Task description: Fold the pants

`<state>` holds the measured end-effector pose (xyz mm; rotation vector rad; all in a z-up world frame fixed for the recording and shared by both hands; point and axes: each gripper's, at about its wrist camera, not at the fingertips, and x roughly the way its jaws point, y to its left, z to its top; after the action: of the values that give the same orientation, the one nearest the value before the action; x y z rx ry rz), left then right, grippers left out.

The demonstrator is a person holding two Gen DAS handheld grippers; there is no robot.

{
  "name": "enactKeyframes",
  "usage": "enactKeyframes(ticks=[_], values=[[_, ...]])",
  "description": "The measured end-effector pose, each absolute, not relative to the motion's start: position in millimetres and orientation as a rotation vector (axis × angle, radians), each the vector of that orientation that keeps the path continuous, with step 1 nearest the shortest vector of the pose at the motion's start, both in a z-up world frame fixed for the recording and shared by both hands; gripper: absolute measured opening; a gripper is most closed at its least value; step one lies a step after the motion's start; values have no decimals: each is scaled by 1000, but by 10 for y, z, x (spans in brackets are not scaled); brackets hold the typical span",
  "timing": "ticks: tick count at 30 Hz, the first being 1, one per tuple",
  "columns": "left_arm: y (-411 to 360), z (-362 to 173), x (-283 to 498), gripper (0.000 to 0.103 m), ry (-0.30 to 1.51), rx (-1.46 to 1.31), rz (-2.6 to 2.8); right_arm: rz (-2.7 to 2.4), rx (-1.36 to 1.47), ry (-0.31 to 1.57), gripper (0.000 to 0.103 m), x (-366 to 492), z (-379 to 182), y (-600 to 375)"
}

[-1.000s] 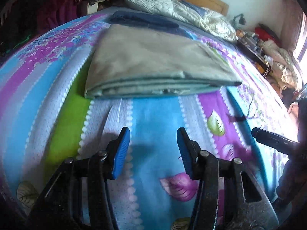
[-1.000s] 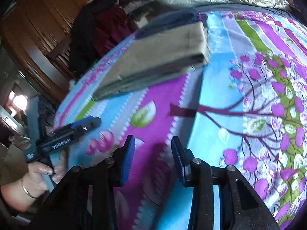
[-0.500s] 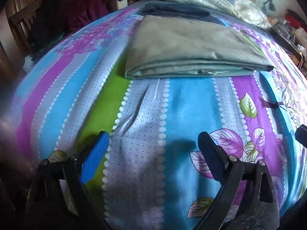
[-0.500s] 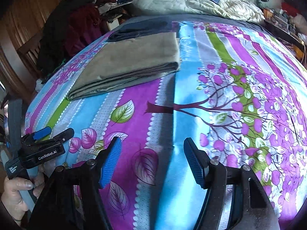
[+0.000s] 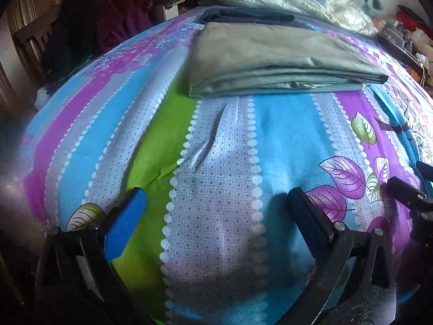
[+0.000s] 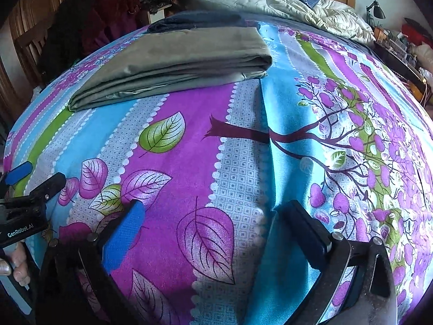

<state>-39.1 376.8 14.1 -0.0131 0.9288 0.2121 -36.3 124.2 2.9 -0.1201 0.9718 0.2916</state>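
Left wrist view showed the pants point(image 5: 273, 62) folded at twelve o'clock, my left gripper point(image 5: 213, 211) and right gripper point(image 6: 213, 222) both spread wide, empty.

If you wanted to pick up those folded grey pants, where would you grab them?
Probably the folded pants by their near edge, coming in low from the front. The layers stack there facing both open grippers, so one finger could slide under while the other presses on top.
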Motion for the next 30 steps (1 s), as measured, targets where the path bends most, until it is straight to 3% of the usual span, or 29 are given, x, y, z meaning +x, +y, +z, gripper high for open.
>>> enactKeyframes(ticks=[8,13,30], values=[[3805,150,-385,103,912,5,155,258,-130,1046,103,-243,43,1310],[3794,132,-404,103,891,13,161,247,-109,968,103,-287,16,1294],[3819,151,-312,103,953,32,130,240,-107,959,103,-313,6,1305]])
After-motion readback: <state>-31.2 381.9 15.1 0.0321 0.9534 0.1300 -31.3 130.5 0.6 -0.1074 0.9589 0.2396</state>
